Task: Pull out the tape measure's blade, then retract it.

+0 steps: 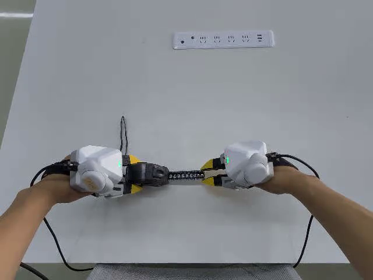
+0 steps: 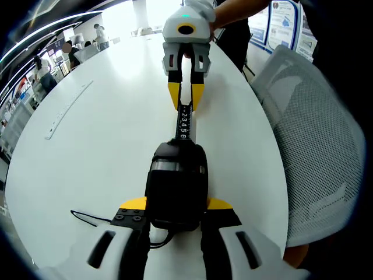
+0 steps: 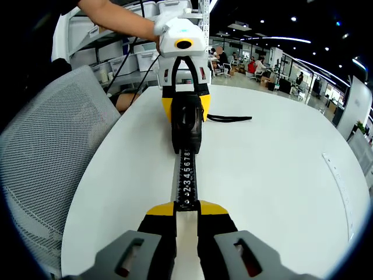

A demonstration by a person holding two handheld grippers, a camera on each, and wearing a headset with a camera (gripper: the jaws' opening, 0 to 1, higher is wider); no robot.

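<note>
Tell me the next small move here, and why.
Probably draw the right gripper farther from the black tape measure case, which the left gripper clamps: only a short stretch of numbered black blade is out between them, so pulling seems unfinished.

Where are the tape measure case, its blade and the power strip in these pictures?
tape measure case (image 2: 176, 181), left gripper view, on its black top face.
blade (image 3: 186, 172), right gripper view, on the printed numbers.
power strip (image 1: 223, 39), head view, on its middle sockets.
</note>
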